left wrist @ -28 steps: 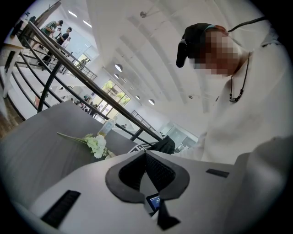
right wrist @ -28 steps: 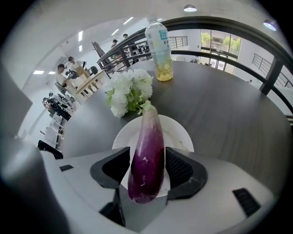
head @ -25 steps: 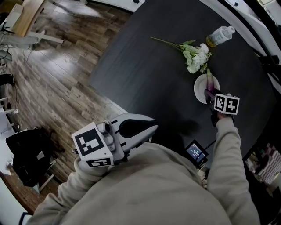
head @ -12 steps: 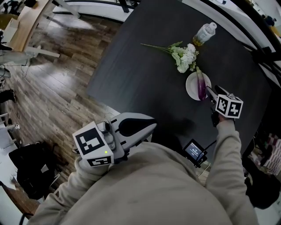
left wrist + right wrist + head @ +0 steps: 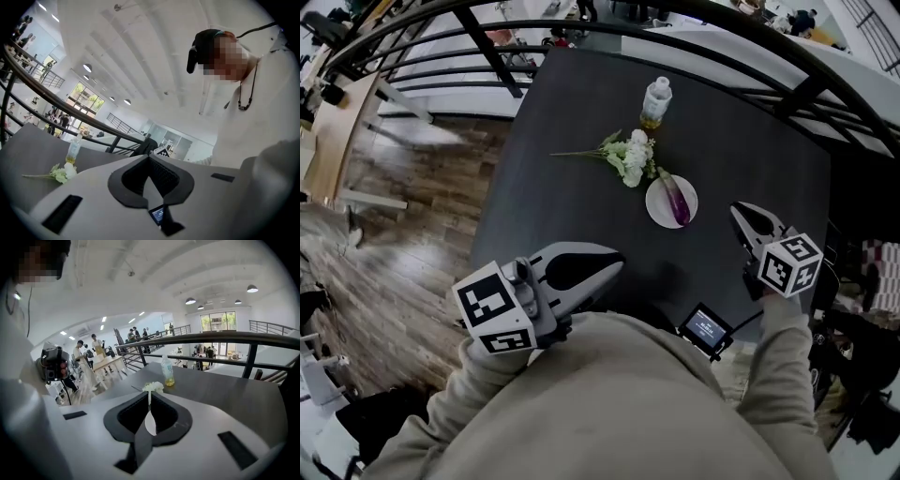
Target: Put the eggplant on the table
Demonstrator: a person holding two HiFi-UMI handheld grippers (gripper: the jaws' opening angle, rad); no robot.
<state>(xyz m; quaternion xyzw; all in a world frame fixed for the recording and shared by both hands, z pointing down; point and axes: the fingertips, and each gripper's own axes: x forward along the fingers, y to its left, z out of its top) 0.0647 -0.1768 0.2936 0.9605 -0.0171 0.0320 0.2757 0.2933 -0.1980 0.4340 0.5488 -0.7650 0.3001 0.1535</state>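
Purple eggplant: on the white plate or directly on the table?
On the plate: the long purple eggplant lies across the small round white plate in the head view.

No word or number can be read. The bottle (image 5: pixel 656 101) has a label too small to make out, and the small lit screen (image 5: pixel 706 327) shows unreadable lines. The cubes on the left gripper (image 5: pixel 617 266) and right gripper (image 5: pixel 737 212) bear only black-and-white square markers.

Ahead of the black fingers (image 5: pixel 579 268) of the pale grey left gripper (image 5: pixel 617 269): a charcoal-black bench (image 5: pixel 572 112), a glossy purple eggplant (image 5: pixel 679 205) on a round white plate (image 5: pixel 657 208), white flowers with green leaves (image 5: pixel 630 159), and a clear plastic bottle of yellow liquid (image 5: pixel 655 101). The gripper's cube (image 5: pixel 495 314) carries black-and-white square markers.
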